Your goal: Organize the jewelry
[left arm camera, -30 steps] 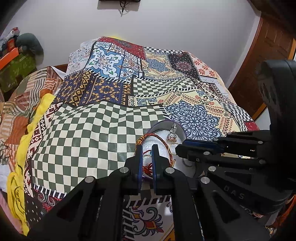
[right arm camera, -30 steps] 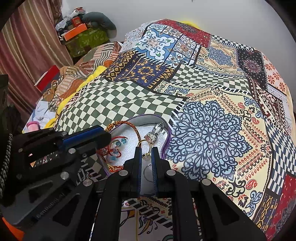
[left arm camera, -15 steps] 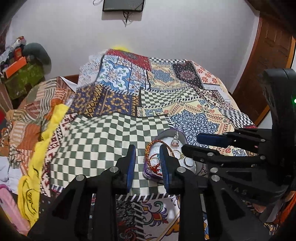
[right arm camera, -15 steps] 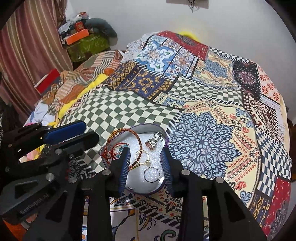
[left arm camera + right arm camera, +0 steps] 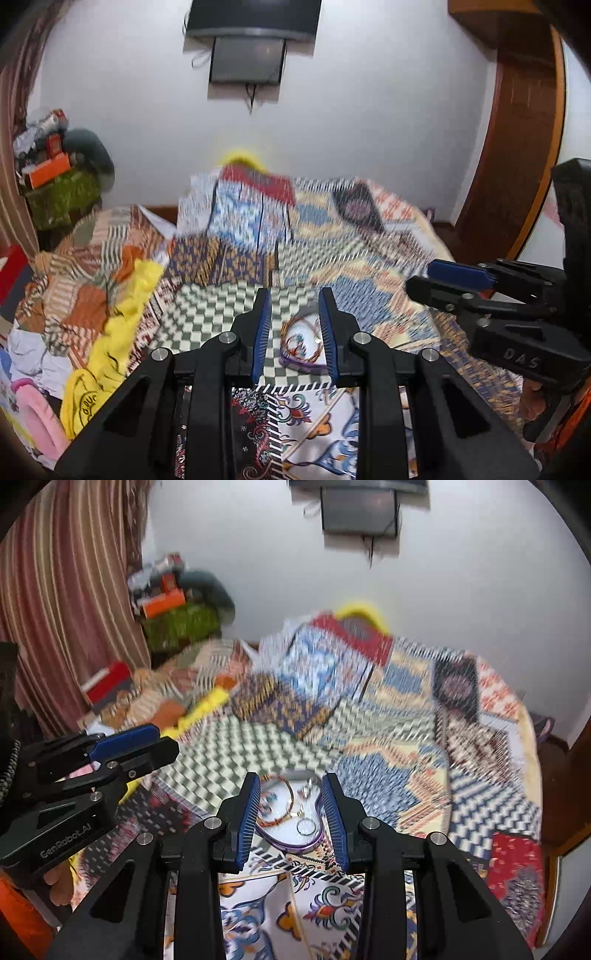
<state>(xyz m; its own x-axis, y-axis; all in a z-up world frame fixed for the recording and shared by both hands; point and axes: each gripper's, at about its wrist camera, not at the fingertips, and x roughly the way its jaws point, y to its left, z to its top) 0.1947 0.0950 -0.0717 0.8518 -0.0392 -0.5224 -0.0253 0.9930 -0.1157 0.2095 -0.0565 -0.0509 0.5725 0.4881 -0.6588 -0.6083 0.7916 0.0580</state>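
Observation:
A purple-rimmed jewelry tray (image 5: 309, 843) lies on the patchwork bedspread. It holds a red-and-gold bangle (image 5: 282, 814), a silver ring (image 5: 306, 826) and other small pieces. It also shows in the left wrist view (image 5: 295, 360), blurred. My right gripper (image 5: 291, 816) is open and empty, raised above and in front of the tray. My left gripper (image 5: 293, 334) is open and empty, also raised in front of the tray. Each gripper shows in the other's view, the left (image 5: 125, 746) and the right (image 5: 447, 278).
The patterned bedspread (image 5: 388, 720) covers the bed. Yellow cloth (image 5: 118, 317) and piled clothes lie at the left. A striped curtain (image 5: 66, 602) hangs at the left, a wooden door frame (image 5: 517, 147) at the right, a wall-mounted screen (image 5: 247, 59) behind.
Both grippers opened from shut and pulled back and up from the tray. The views now tilt up toward the wall, with motion blur.

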